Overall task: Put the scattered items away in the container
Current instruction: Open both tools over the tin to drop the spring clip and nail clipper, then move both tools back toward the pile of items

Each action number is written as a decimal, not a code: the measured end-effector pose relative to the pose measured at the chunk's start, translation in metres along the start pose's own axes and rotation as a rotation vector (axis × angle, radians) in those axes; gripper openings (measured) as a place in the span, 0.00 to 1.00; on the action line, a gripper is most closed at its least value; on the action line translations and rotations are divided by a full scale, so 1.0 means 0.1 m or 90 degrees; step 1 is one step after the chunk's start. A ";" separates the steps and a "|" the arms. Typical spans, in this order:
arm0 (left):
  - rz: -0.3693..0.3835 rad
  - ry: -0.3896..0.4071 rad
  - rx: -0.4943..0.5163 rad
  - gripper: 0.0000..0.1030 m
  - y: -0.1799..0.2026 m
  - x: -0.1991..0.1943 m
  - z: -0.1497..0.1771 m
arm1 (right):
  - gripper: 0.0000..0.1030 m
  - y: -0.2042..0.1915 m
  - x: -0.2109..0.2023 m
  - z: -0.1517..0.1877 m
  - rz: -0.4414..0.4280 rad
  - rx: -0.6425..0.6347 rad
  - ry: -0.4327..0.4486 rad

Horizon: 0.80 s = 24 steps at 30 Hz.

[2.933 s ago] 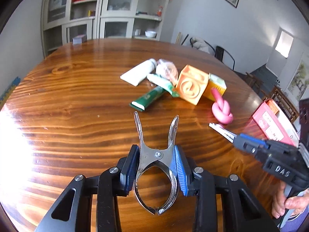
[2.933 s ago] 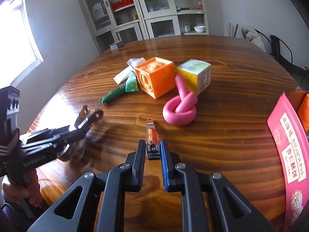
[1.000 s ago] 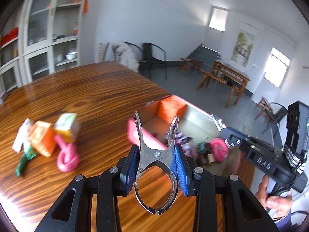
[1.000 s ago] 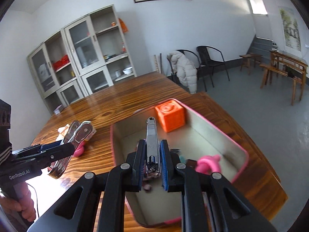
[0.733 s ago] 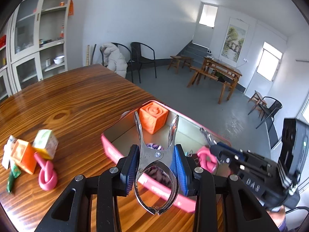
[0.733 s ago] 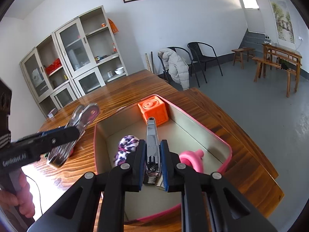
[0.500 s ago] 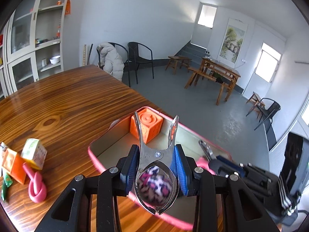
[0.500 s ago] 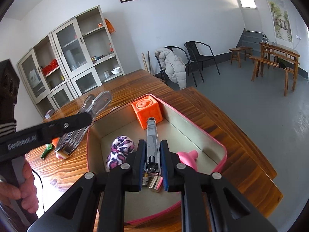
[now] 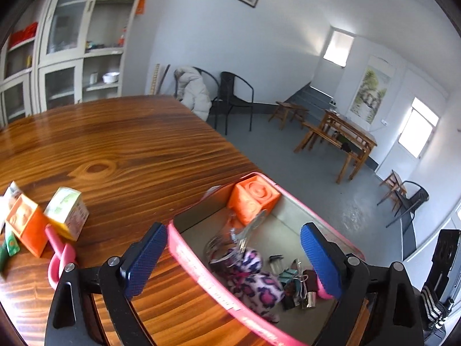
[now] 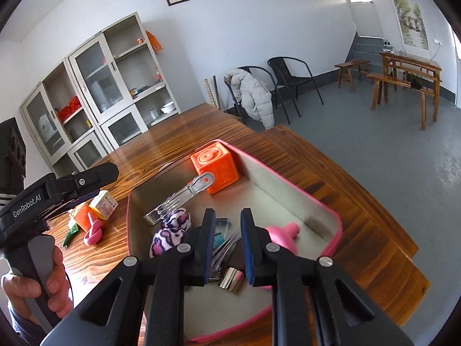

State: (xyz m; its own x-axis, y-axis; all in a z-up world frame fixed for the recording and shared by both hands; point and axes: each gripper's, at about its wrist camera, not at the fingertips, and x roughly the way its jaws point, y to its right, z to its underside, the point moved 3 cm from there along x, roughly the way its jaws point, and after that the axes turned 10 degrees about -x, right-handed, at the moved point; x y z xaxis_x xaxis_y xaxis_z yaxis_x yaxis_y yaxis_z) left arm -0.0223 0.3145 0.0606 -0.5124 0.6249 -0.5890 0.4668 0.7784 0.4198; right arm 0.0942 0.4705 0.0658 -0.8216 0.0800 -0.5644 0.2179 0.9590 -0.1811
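Observation:
The pink-rimmed container [image 9: 207,276] [image 10: 291,186] sits at the table's edge. It holds an orange cube [image 9: 253,201] [image 10: 214,167], a leopard-print pouch [image 9: 253,276] [image 10: 171,230], a pink toy [image 10: 283,235] and small metal bits. A metal clip [image 9: 242,236] [image 10: 180,197] is blurred, dropping into the container. My left gripper [image 9: 233,259] is open wide and empty above the container. My right gripper [image 10: 227,242] is open and empty over it; a blurred nail clipper [image 10: 227,242] falls between its fingers.
On the wooden table [image 9: 115,144] to the left lie an orange cube [image 9: 24,225], a small carton [image 9: 67,212], a pink knotted toy [image 9: 59,259] and green tubes [image 9: 8,248]. The table edge lies just beyond the container; floor and chairs beyond.
Both grippers carried their items from the table to over the container and opened. The metal clip and the nail clipper have left the jaws and drop into the container.

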 end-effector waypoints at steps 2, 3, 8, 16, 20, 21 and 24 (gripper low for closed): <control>-0.006 -0.002 -0.010 0.93 -0.07 -0.01 0.01 | 0.38 -0.05 0.01 0.01 -0.005 -0.001 -0.002; -0.009 -0.003 -0.014 0.93 -0.09 -0.02 0.01 | 0.48 -0.08 0.01 0.01 -0.004 -0.003 -0.002; -0.023 -0.005 -0.020 0.93 -0.24 -0.06 0.02 | 0.68 -0.26 -0.03 0.01 0.005 -0.034 0.020; -0.041 0.007 -0.033 0.93 -0.47 -0.22 -0.05 | 0.75 -0.62 0.04 -0.03 -0.025 -0.072 0.018; -0.054 0.013 -0.041 0.93 -0.61 -0.30 -0.08 | 0.77 -0.84 0.08 -0.02 -0.044 -0.084 0.015; -0.057 0.015 -0.042 0.93 -0.65 -0.33 -0.08 | 0.77 -0.89 0.09 -0.02 -0.047 -0.091 0.015; -0.068 0.019 -0.046 0.93 -0.74 -0.38 -0.09 | 0.77 -1.05 0.11 -0.01 -0.056 -0.108 0.015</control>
State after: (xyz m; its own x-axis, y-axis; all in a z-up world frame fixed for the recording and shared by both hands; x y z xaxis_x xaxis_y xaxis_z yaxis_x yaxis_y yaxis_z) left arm -0.0442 0.2331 0.0585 -0.5778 0.5394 -0.6125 0.3561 0.8419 0.4055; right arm 0.0618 0.3713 0.0790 -0.8462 -0.0017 -0.5329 0.0545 0.9945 -0.0896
